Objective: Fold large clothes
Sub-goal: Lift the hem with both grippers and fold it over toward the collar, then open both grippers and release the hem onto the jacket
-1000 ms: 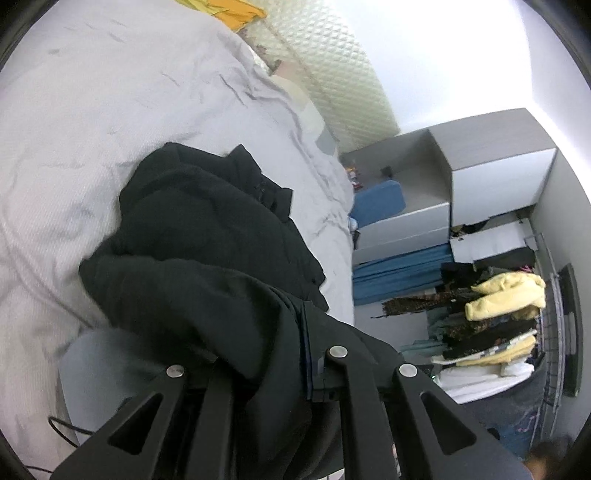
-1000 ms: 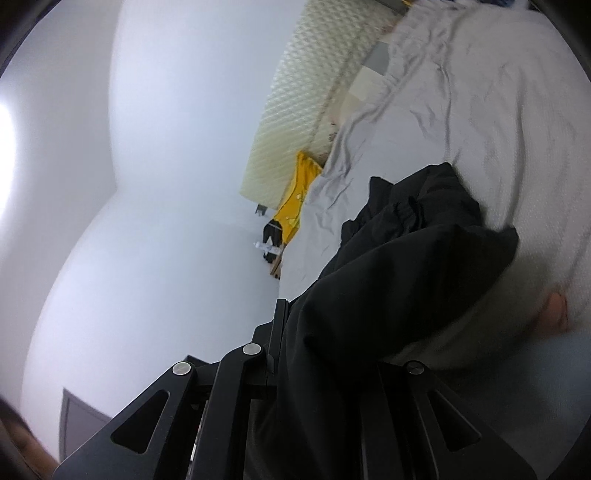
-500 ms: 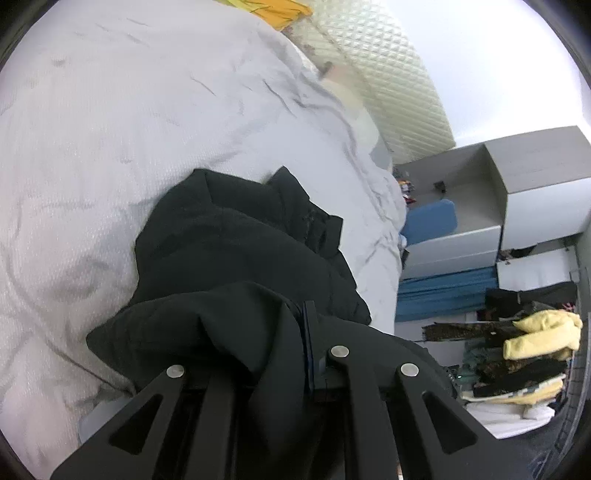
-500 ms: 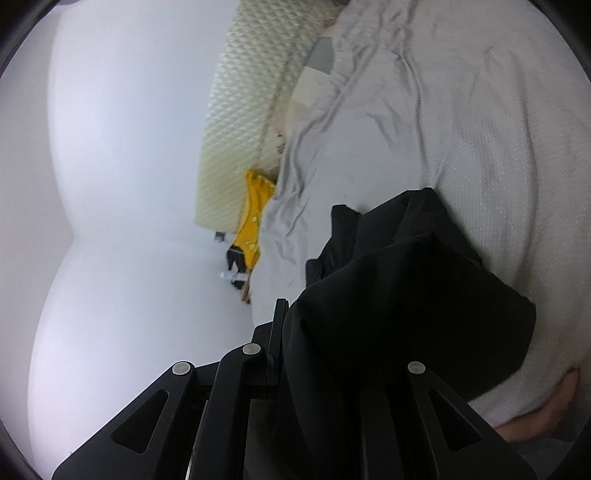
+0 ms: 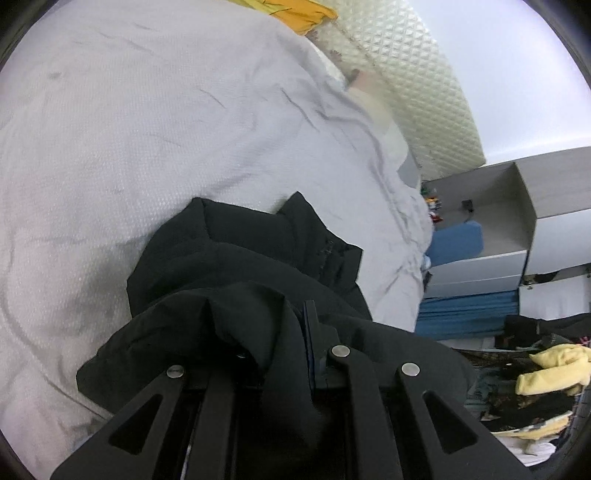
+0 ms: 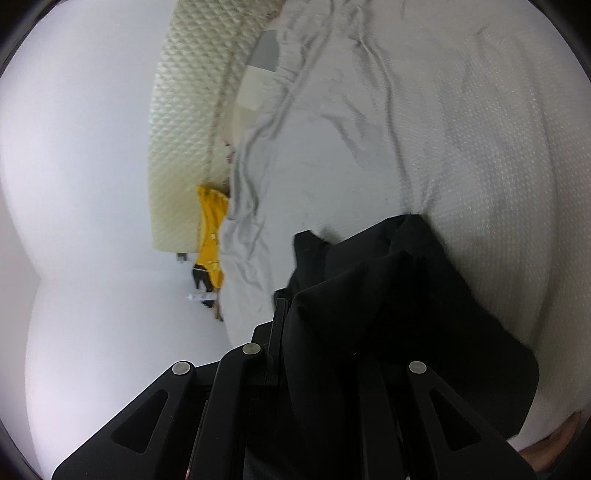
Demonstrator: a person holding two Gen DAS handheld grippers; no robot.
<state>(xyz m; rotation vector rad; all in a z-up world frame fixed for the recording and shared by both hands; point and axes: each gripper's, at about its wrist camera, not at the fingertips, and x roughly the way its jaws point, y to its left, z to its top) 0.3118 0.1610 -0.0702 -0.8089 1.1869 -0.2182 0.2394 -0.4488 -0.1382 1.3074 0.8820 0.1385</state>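
Both grippers have travelled across the bed (image 5: 155,122) since the earlier frames, so that more of the pale grey bedcover fills each view and the black garment (image 5: 243,266) sits lower and nearer the middle of it. Left gripper (image 5: 295,354): tilted steeply downward toward the mattress, its two black fingers nearly pressed together and pinching a bunched fold of the black garment, whose cloth drapes over and between the fingers and hides most of the left one. Right gripper (image 6: 314,354): rolled onto its side, so that the bed stands on the right of its view and the white wall on the left; it points down at a shallower slant, with its fingers likewise closed tight on an edge of the black garment (image 6: 388,295), the cloth spilling over the right finger. Black garment: crumpled in layered folds, its far part lying on the bedcover, its near part lifted into the two grips. Background, left wrist view: a quilted cream headboard (image 5: 417,92) beyond the bed, a yellow cloth (image 5: 295,11) at its top edge, grey cabinets (image 5: 535,206) and a heap of assorted clothes (image 5: 535,376) at right. Right wrist view: the same yellow cloth (image 6: 212,229) lies between headboard (image 6: 181,147) and bedcover (image 6: 443,129).
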